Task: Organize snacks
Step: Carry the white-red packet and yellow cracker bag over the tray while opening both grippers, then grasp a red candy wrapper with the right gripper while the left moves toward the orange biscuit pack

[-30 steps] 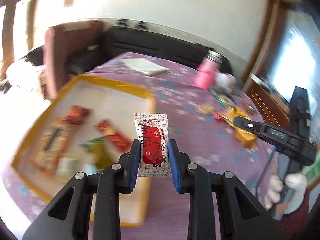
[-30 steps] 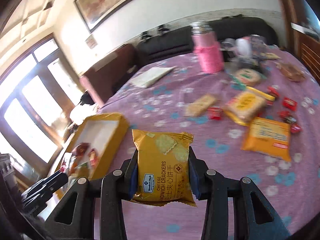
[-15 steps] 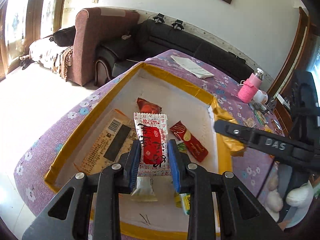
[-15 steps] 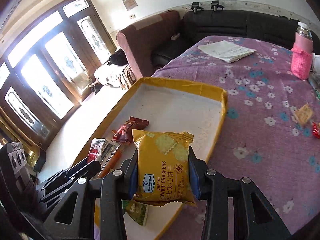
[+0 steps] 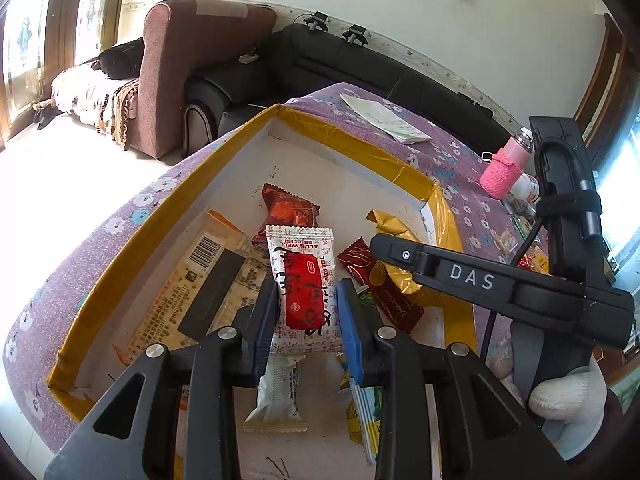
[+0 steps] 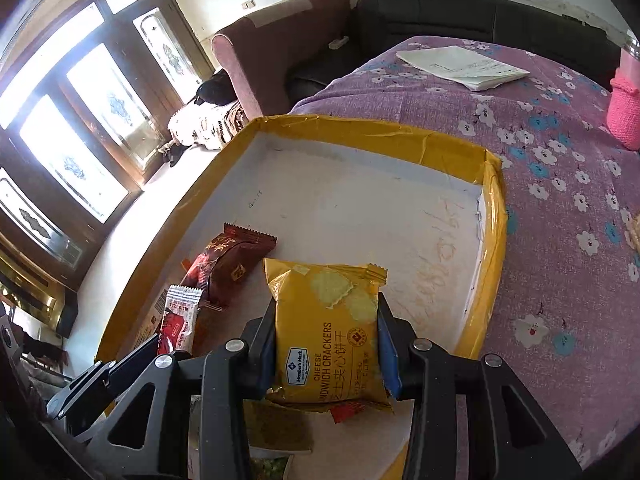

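My left gripper [image 5: 307, 312] is shut on a white and red snack packet [image 5: 304, 284] and holds it above the yellow-rimmed box [image 5: 348, 140]. My right gripper [image 6: 326, 344] is shut on a yellow cheese cracker pack [image 6: 326, 332], also above the box [image 6: 490, 216]. The right gripper shows in the left wrist view [image 5: 460, 272] at the right. The left gripper [image 6: 120, 368] and its packet [image 6: 178, 320] show in the right wrist view at the lower left. Several snacks lie in the box, among them a dark red packet [image 6: 228, 266] and a long beige pack [image 5: 200, 284].
The box sits on a purple flowered cloth [image 6: 560, 152]. A folded white paper [image 6: 460, 66] lies at the far side. A pink bottle [image 5: 506, 166] and several loose snacks are at the right. Sofas [image 5: 360, 68] stand behind the table.
Both grippers have moved closer over the box with their packs still held. The box floor and its snacks now look larger.
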A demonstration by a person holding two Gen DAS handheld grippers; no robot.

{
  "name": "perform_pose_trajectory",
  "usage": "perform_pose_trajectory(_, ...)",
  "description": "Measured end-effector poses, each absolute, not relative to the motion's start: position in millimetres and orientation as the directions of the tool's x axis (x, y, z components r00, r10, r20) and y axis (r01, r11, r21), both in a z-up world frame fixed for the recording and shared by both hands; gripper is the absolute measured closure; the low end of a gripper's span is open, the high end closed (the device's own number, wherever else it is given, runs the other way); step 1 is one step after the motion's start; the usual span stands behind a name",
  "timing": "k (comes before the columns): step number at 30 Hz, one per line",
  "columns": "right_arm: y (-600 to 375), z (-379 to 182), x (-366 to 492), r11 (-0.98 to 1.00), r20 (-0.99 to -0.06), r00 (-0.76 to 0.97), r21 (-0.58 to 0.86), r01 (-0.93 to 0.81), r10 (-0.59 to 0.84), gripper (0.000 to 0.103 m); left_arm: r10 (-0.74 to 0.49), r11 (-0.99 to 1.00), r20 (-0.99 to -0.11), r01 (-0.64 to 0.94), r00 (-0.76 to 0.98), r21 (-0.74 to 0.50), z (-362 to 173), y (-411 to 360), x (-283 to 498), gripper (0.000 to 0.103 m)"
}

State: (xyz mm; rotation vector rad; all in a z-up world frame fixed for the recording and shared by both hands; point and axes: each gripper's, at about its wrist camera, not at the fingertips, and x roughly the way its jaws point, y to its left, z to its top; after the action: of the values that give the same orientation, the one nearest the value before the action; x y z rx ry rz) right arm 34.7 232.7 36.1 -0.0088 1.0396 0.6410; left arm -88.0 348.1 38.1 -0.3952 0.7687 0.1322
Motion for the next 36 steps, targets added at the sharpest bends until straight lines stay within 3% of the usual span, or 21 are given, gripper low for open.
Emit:
perform_pose_trajectory(11,238,42,31,0.815,-0.802,0.356,0.256,-0.519,0.479,0.059,-0.002,0.921,-0.701,-0.272,0.714,-0.28,42,345,-92,0.073)
perform_pose_trajectory(18,229,43,31,0.818,-0.798,0.343,0.298,-0.492,0.496,0.056,0.03,0.924,-0.691,-0.283,0.722,-0.256,55,341,-100,0.057)
perform_pose_trajectory(20,223,50,27,0.814,-0.786,0.348,0.312,-0.491,0.511,0.056,0.059,0.926,-0.691,-0.298,0.721,-0.232,61,338,-104,0.05)
perform_pose_trajectory(22,216,57,22,0.811,-0.775,0.359,0.318,-0.491,0.521,0.054,0.084,0.927,-0.689,-0.31,0.72,-0.21,67,333,-108,0.037)
perform_pose_trajectory(25,203,70,12,0.806,-0.75,0.382,0.33,-0.492,0.54,0.053,0.127,0.931,-0.677,-0.323,0.725,-0.172,77,321,-116,0.028)
perform_pose_trajectory(28,188,82,4,0.805,-0.731,0.406,0.331,-0.492,0.548,0.053,0.169,0.937,-0.666,-0.328,0.726,-0.12,86,305,-123,0.025)
perform_pose_trajectory(36,110,102,-7,0.833,-0.683,0.492,0.349,-0.429,0.539,0.052,0.099,0.96,-0.641,-0.243,0.761,-0.14,99,259,-139,0.025)
